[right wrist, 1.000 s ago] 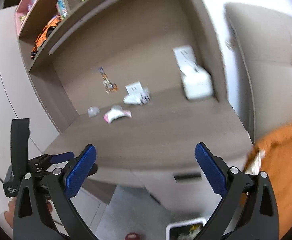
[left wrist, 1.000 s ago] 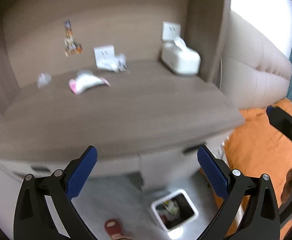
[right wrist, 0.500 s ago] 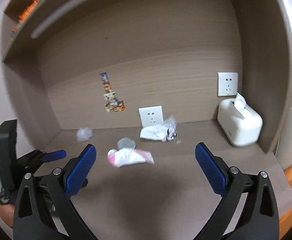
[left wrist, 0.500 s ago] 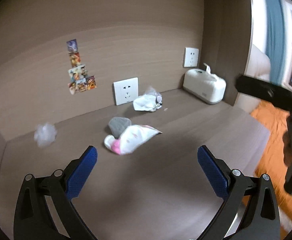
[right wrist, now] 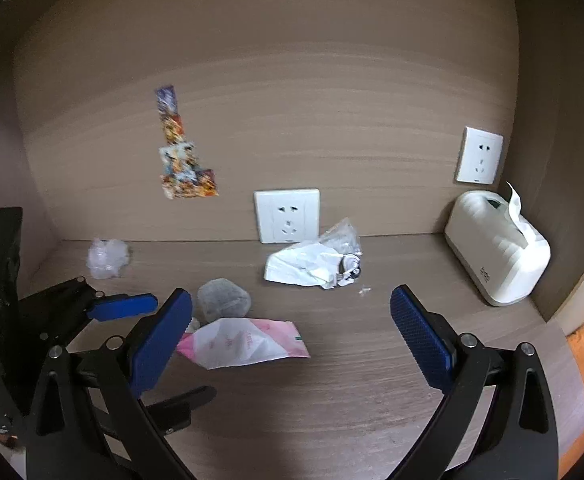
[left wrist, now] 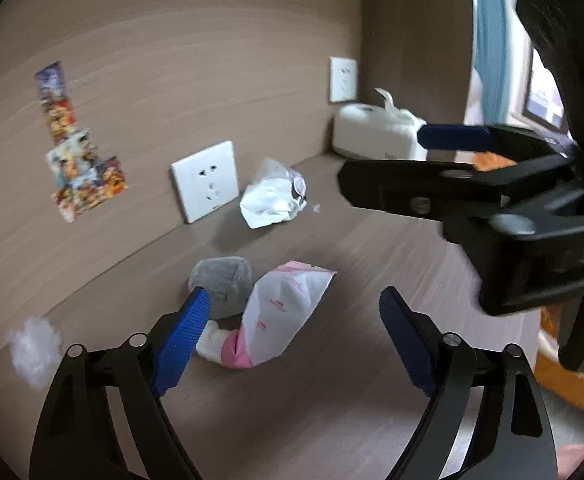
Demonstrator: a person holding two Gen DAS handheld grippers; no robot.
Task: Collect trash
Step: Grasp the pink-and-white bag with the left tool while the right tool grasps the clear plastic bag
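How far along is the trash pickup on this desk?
Nothing looks collected yet. Both grippers are empty; the left gripper, its fingers just closing, straddles the pink-and-white wrapper. Still left: the grey wad, crumpled white wrapper and small white tuft.

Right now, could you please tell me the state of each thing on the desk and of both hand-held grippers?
Left hand-held gripper: open, jaws just been closing around the pink-and-white wrapper, pads not pressing.
Right hand-held gripper: open, empty.
Pink-and-white wrapper: lying flat, empty-looking.
Grey wad: crumpled, beside the wrapper.
White crumpled bag: crushed, below the socket.
Clear plastic wad: scrunched.
Tissue box: closed, one tissue sticking out.
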